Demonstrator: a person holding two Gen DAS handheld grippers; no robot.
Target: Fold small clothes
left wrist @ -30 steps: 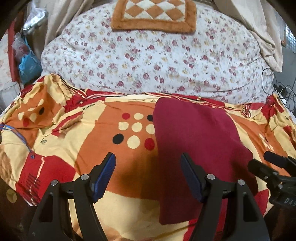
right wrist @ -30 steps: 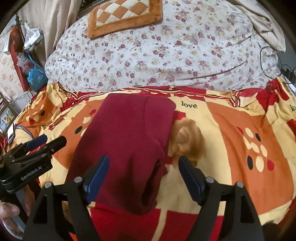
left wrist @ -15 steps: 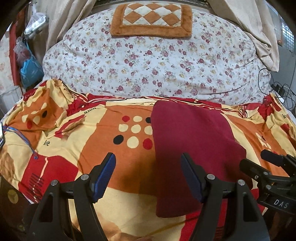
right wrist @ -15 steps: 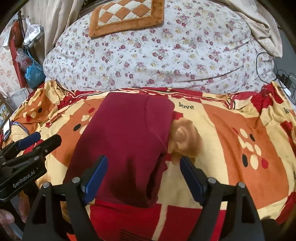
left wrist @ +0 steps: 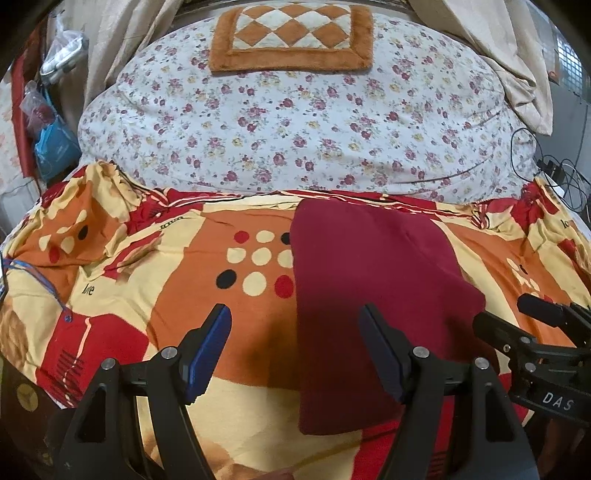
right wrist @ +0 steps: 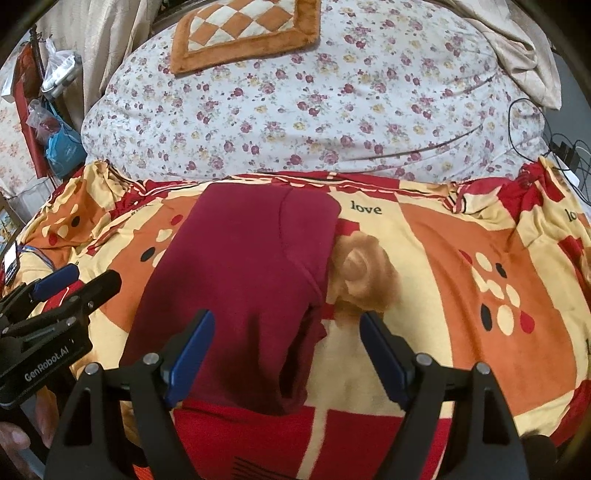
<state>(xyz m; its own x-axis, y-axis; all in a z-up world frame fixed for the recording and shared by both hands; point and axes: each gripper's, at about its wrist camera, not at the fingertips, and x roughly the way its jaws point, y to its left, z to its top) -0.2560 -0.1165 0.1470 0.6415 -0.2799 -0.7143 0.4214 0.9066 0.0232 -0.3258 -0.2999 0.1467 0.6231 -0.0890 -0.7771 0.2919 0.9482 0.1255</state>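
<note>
A dark red garment (left wrist: 373,295) (right wrist: 243,280) lies folded into a long flat shape on the patterned orange, red and cream blanket (left wrist: 155,295) (right wrist: 461,295). My left gripper (left wrist: 295,336) hovers open above its near left edge, nothing between the blue pads. My right gripper (right wrist: 286,339) hangs open over the garment's near right edge, also holding nothing. Each gripper shows at the side of the other's view: the right one (left wrist: 532,332) at the far right, the left one (right wrist: 70,291) at the far left.
Behind the blanket rises a bulky white floral quilt (left wrist: 295,122) topped by an orange checkered cushion (left wrist: 291,33). Cables and a plug (right wrist: 565,151) lie at the right edge. Bags (left wrist: 48,140) hang at the left. A fingertip (right wrist: 11,439) shows at bottom left.
Both views have pulled back and up slightly, so the garment sits a little farther from the fingers. The garment itself lies unchanged.
</note>
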